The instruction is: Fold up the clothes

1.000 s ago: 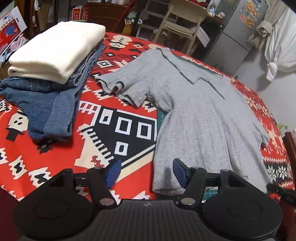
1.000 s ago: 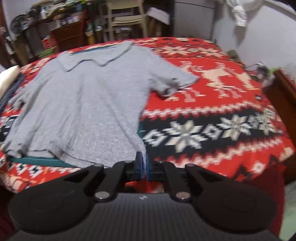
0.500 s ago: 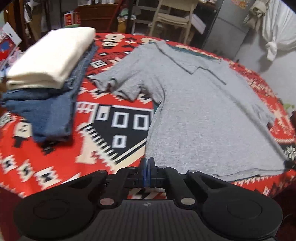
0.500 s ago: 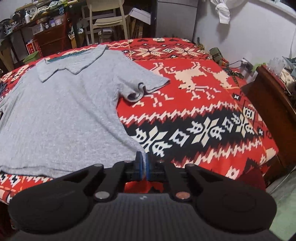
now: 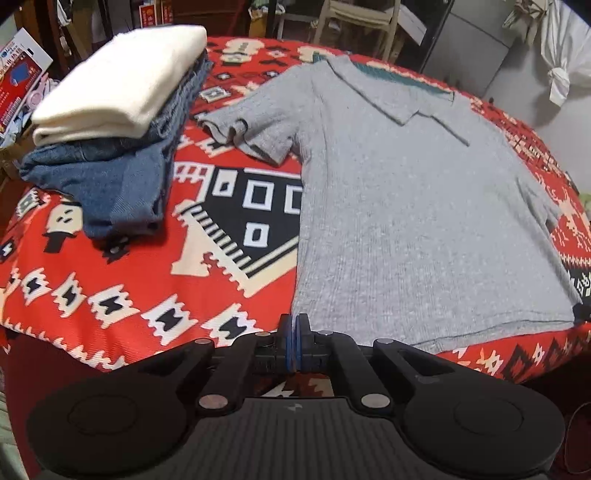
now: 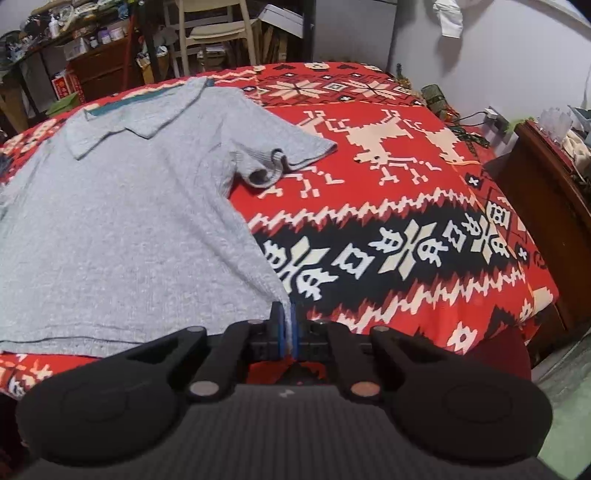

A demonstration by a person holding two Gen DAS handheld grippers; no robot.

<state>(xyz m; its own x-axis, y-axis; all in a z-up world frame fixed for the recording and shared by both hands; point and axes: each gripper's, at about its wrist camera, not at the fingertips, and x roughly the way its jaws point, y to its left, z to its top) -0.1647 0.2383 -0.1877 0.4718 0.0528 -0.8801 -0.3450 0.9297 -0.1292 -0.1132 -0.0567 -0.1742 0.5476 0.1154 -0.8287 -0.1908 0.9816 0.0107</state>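
Grey polo shirt [image 5: 406, 206] lies flat on red patterned blanket [image 5: 110, 302]; left tool [image 5: 294, 328] and right tool [image 6: 287, 317] each pinch a hem corner. Chair [image 6: 214, 29] behind

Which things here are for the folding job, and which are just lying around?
For the job:
grey polo shirt, spread flat on the red patterned blanket
left gripper and right gripper, each shut on a bottom corner of the shirt

Just lying about:
cream top on folded jeans, already folded
chair
white cloth hanging on the wall
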